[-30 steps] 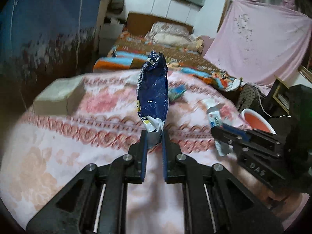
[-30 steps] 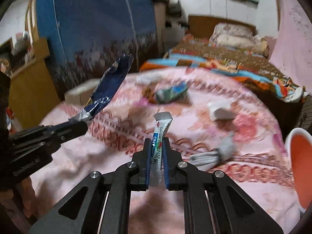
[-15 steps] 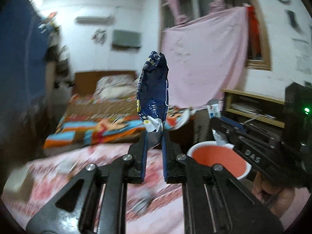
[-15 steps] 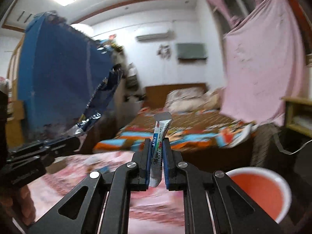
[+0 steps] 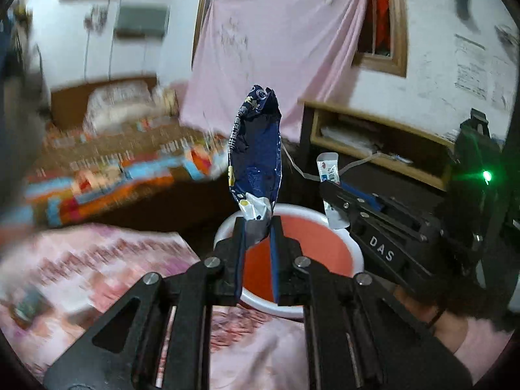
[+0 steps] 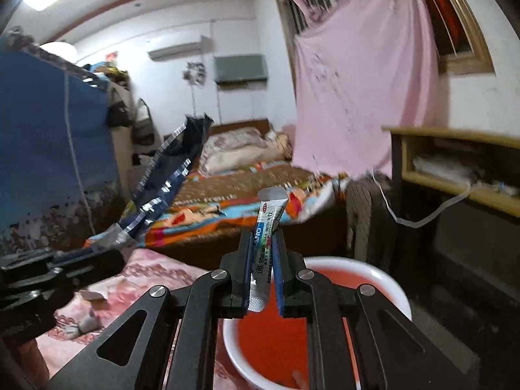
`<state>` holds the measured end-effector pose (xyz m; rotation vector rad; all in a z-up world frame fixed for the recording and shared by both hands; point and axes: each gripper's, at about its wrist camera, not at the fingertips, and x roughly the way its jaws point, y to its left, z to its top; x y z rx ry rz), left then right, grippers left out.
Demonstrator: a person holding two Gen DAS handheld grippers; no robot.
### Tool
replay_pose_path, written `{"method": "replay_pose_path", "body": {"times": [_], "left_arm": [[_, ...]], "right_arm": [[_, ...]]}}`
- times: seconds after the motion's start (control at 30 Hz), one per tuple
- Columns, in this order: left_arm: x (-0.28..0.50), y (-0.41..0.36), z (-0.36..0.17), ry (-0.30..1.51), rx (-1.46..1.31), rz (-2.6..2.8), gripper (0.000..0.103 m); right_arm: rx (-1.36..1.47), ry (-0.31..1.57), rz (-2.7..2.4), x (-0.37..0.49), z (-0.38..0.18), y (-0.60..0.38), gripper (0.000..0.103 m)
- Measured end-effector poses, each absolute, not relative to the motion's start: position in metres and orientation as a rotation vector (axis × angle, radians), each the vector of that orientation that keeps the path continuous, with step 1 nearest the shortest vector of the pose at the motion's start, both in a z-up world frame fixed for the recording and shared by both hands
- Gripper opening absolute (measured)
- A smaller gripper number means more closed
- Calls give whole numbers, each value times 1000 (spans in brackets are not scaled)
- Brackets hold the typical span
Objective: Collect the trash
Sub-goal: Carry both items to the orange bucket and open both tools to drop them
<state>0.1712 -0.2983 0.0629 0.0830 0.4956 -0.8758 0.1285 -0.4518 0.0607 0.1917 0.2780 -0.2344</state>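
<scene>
Left gripper (image 5: 256,227) pinching the crumpled silver end of a dark blue foil snack wrapper (image 5: 255,159), wrapper standing upright above the fingertips. Directly beyond and below, a round red plastic basin with a white rim (image 5: 325,217), set on the floor just past the near edge of a pink floral bedspread (image 5: 97,260). To the right in the left wrist view, right gripper (image 5: 330,195) closed on a small white sachet with blue and red print (image 5: 328,170), held over the basin's right rim.

From the right wrist view, right gripper (image 6: 262,253) clamping the same sachet (image 6: 265,247) mid-length, top sticking up and tilted slightly right, bottom end hanging between the fingers above the red basin (image 6: 386,282). At left, left gripper (image 6: 97,255) with the blue wrapper (image 6: 165,188) slanting up and to the right. Far behind, a bed with a colourful patterned blanket (image 6: 227,201), a pink hanging sheet (image 6: 357,81) at right, a wooden shelf unit (image 6: 455,169) further right.
</scene>
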Motion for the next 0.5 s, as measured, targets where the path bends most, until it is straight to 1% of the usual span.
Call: {"method": "replay_pose_path", "body": {"times": [0.17,0.33,0.4,0.5], "left_arm": [[204,-326,43,706,46,-922,17],[217,-341,30,814,0,-929,18],[217,-343,26,844,-16,-935,19],[220,-346,21,878,-43,-935,22]], "right_arm": [[265,370,-251,137,38,-470,11],[308,434,-270,137,27,-474,12],[310,448,-281,136,25,-477,13],[321,452,-292,134,24,-480,20]]}}
